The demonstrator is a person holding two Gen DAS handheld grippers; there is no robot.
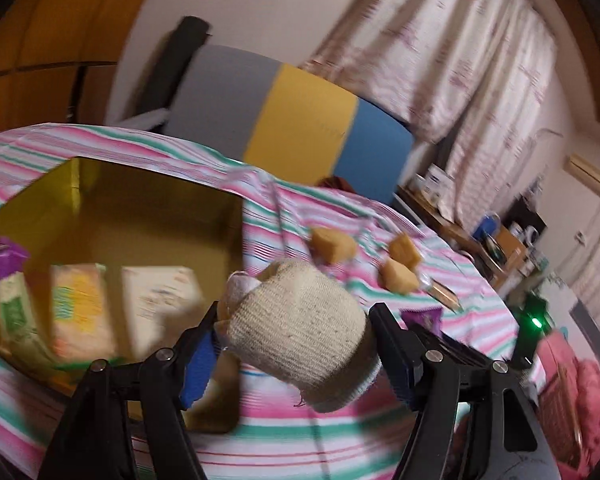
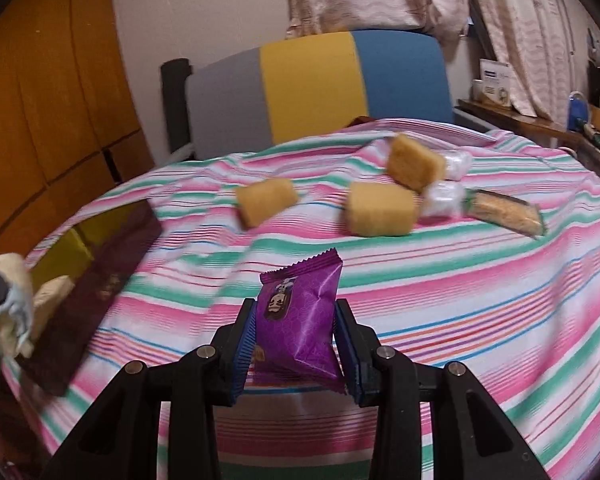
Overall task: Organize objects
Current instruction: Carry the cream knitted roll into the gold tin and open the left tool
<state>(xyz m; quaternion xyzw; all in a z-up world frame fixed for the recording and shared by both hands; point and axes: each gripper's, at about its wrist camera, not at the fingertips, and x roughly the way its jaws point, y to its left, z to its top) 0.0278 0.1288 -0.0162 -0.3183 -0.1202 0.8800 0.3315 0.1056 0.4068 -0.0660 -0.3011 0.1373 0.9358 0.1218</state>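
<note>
Black linkage arms fill the bottom of the right wrist view, and between their blue ribbed pads the right claw [image 2: 296, 344] pinches a glossy purple foil snack packet [image 2: 300, 320]. That packet has crimped, zigzag-cut ends and a small brown-and-white printed figure on its face. It stands nearly upright, long axis running from the claw up and away, its top seal leaning slightly right. Both pads press its side edges, so the jaws stand only narrowly apart.

On the left wrist view, the left claw [image 1: 296, 344] is spread about halfway and closed around a cream knitted fabric bundle [image 1: 300, 340]. Its rounded, coarse-ribbed body bulges between the pads, with a paler knot at its upper left. The bundle's long axis runs from upper left to lower right, and it is held above the table.

Beneath both claws lies a pink, green and white striped tablecloth [image 2: 480, 300] over the table. An open box with a shiny gold lining [image 1: 140, 216] sits at the left, holding upright pale wrapped packets [image 1: 84, 308]. Farther out on the cloth lie three tan cake-like blocks [image 2: 380, 210], each in clear wrapping. Behind stands a grey, yellow and blue panel [image 2: 312, 84].
</note>
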